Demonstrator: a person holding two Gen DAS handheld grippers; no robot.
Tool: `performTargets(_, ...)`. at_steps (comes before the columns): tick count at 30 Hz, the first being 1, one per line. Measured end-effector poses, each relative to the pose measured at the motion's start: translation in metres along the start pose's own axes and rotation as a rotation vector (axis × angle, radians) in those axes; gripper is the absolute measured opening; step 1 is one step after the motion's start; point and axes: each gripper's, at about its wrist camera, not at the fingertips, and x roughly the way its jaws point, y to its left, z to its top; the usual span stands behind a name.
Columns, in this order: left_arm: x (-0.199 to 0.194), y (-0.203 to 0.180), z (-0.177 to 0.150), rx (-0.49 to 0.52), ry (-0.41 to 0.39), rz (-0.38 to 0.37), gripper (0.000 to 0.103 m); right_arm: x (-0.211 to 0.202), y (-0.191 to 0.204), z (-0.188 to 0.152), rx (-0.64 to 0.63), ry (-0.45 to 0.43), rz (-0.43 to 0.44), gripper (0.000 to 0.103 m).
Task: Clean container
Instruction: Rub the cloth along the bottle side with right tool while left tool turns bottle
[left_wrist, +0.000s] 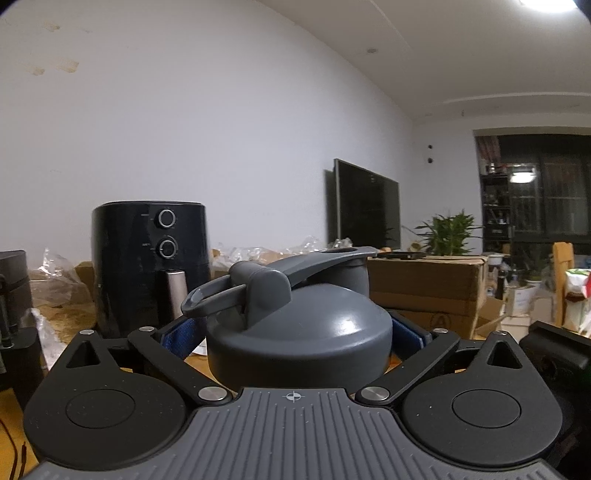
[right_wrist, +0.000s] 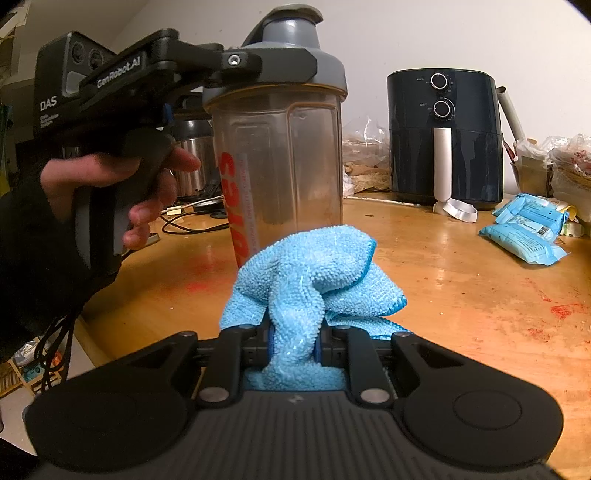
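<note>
Tipping is my main worry: my left tool (right_wrist: 236, 61) pinches the shaker (right_wrist: 277, 155) only at its grey lid (left_wrist: 299, 332), high up, so if I press the cloth (right_wrist: 310, 273) hard against the lower wall the bottle could twist in that grip or skid on the tabletop (right_wrist: 461, 295). The lid might also pop loose if it is not screwed tight (I cannot tell from here). My right tool (right_wrist: 295, 350) is pressed together on a fold of the blue cloth, holding just a small bunch, and a firm rub could drag the fabric out of it. The shaker stands upright on the tabletop, directly behind the cloth and near my left hand (right_wrist: 122, 192), with the air fryer (right_wrist: 443, 136) well apart to the right. Its clear body looks cloudy and brownish with film, with red lettering down one side, and the flip cap on the lid seems closed. Red powdery stains on the wood nearby could get onto the cloth.
</note>
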Motion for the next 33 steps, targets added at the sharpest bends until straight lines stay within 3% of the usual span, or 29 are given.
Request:
performTargets(10, 0.002, -0.02, 0.0, -0.026, 0.034, 0.158, 0.103, 0.0, 0.0, -0.001, -0.001, -0.005, 0.003, 0.012)
performTargets(24, 0.009, -0.05, 0.006, -0.04, -0.026, 0.396, 0.103, -0.001, -0.002, -0.001, -0.002, -0.011, 0.008, 0.012)
performTargets(33, 0.024, -0.061, 0.015, -0.067, -0.012, 0.533, 0.103, 0.001, 0.0, 0.0, -0.001, -0.011, 0.003, 0.013)
